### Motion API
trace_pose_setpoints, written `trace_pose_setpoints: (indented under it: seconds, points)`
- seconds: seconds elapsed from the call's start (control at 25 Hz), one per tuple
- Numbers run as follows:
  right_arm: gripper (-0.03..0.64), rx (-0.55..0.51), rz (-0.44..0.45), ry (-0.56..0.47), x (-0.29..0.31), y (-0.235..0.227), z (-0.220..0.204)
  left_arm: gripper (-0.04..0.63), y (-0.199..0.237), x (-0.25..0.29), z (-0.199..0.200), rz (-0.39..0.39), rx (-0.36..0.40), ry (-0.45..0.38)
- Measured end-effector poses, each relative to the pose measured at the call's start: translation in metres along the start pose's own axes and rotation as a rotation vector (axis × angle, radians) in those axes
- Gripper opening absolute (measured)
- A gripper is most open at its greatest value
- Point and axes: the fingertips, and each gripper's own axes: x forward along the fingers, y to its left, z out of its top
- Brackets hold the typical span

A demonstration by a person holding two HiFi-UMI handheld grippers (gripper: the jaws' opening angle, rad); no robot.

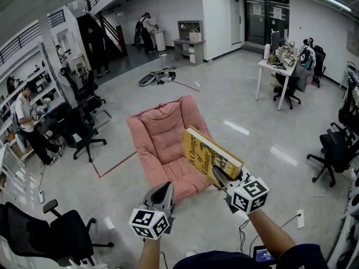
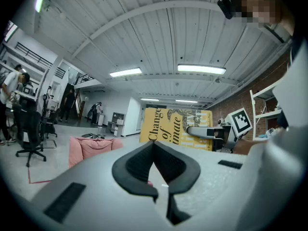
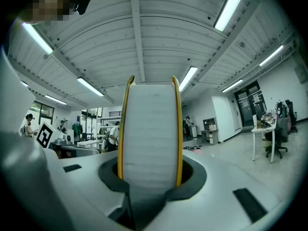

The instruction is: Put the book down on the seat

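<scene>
A thick yellow book (image 1: 210, 156) is held spine-down over the right front corner of the pink cushioned seat (image 1: 162, 139). My right gripper (image 1: 220, 177) is shut on the book's near end. In the right gripper view the book's white page edge (image 3: 150, 134) stands upright between the jaws and fills the middle. My left gripper (image 1: 164, 188) is shut and holds nothing; it hangs just in front of the seat's near edge. The left gripper view looks over its closed jaws at the book's cover (image 2: 175, 127) and the seat (image 2: 91, 148).
Black office chairs stand at the left (image 1: 84, 130), the bottom left (image 1: 56, 237) and the right (image 1: 334, 150). A white desk (image 1: 275, 72) stands at the back right. A person (image 1: 28, 122) stands at shelves on the left. Red tape (image 1: 115, 167) marks the floor beside the seat.
</scene>
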Motion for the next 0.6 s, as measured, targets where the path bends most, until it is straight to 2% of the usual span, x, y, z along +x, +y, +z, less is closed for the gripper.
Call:
trace_pose_setpoints:
  seconds: [0.2,0.6]
  points:
    - [0.152,0.045,0.008,-0.016,-0.004,0.001,0.005,0.005,-0.002,-0.003,0.001,-0.003,-0.008,-0.001]
    - [0.152,0.072,-0.002,-0.029,-0.025,-0.019,0.005,0.005,-0.021,0.007,-0.004,-0.003,-0.012,0.004]
